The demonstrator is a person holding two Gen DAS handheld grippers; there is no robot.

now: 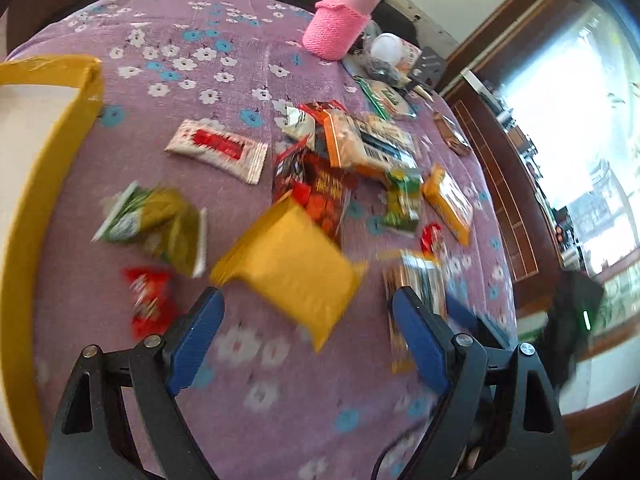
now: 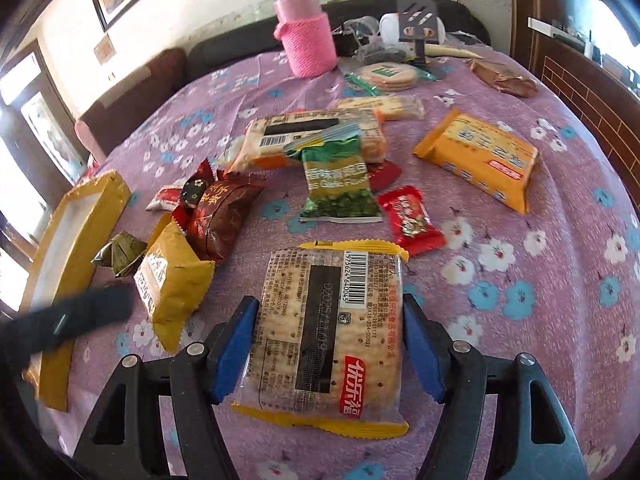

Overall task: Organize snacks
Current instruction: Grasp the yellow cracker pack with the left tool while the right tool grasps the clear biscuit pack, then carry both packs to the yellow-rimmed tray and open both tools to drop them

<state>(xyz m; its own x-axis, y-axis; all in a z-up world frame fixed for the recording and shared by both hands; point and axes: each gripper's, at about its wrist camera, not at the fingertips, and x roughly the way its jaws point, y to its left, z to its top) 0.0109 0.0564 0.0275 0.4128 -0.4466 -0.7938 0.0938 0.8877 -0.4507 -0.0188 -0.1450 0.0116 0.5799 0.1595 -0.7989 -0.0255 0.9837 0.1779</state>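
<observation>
A clear cracker packet [image 2: 326,332] lies flat on the purple floral cloth [image 2: 532,320], and the right gripper [image 2: 326,320] pinches its two sides. The yellow tray [image 2: 76,240] sits at its nine o'clock, a red candy [image 2: 412,220] at one o'clock. The left gripper [image 1: 306,312] hangs spread and empty over a yellow snack pack [image 1: 288,268].

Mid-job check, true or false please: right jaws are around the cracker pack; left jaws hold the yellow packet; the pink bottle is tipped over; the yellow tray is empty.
1. The right gripper jaws flank the clear cracker pack with yellow ends: true.
2. The left gripper grips the plain yellow packet: false, its jaws stand open with the packet ahead of them.
3. The pink knit-sleeved bottle lies tipped over: false, upright.
4. The yellow-rimmed white tray shows no snacks inside: true.
</observation>
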